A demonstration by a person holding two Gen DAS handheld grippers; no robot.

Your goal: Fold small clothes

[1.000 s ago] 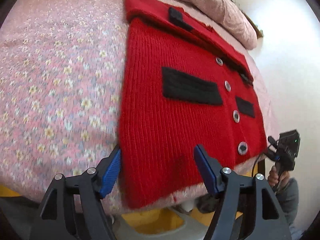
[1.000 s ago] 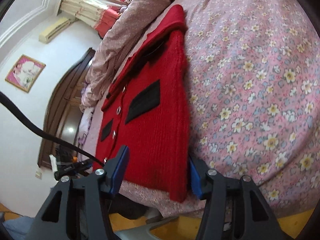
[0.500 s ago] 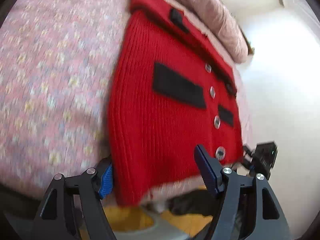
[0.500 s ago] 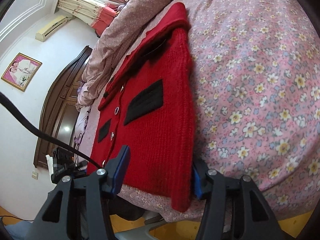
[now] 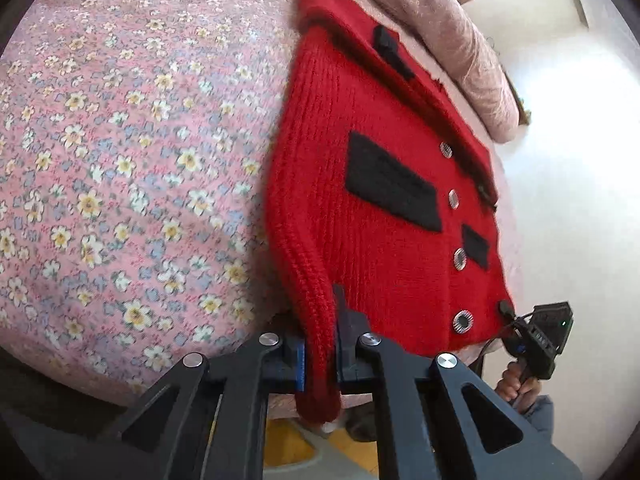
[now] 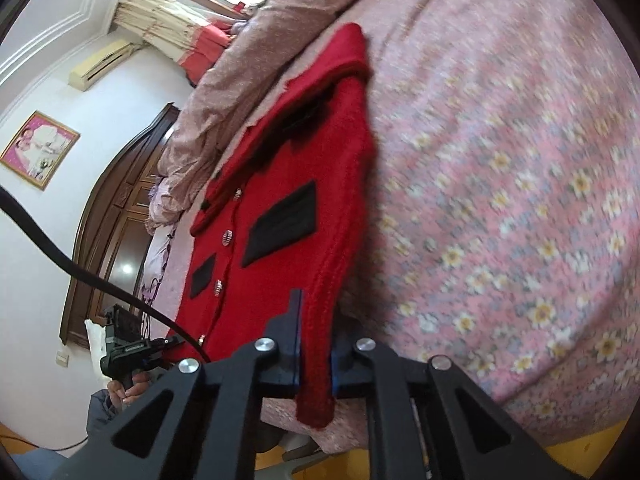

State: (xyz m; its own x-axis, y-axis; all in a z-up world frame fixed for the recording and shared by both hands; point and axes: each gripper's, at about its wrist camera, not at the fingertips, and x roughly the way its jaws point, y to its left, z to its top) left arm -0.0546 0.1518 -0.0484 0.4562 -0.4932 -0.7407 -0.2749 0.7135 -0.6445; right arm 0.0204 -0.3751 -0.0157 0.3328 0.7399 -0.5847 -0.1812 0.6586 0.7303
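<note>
**Both hem corners pinched — lift-and-fold step**

Cardigan [image 5: 384,216]: red knit, black pocket patches, buttons down the front. It lies flat on the floral bedspread [image 5: 120,160], collar toward the far side, hem at the near bed edge.

Left gripper [image 5: 320,356]: jaws closed on the hem corner; a ridge of knit stands up between them and a tail hangs below. Right gripper [image 6: 314,360]: same state, jaws closed on the opposite hem corner, fabric drooping past the pads.

Judgement: the step in hand is carrying the hem up and over toward the collar.

Notes for doing it well:
- Raise both corners together and level, so the hem stays straight and the fold line runs square across the body.
- Keep the corners apart at garment width; letting them drift inward should bunch the knit.
- Thick ribbed knit is heavy and stretchy; a slow arc should avoid dragging the collar end along the bedspread.
- Lay the hem just short of the collar, then release.

Risk: each pinch holds only an edge roll; a jerk may pull it free.
</note>
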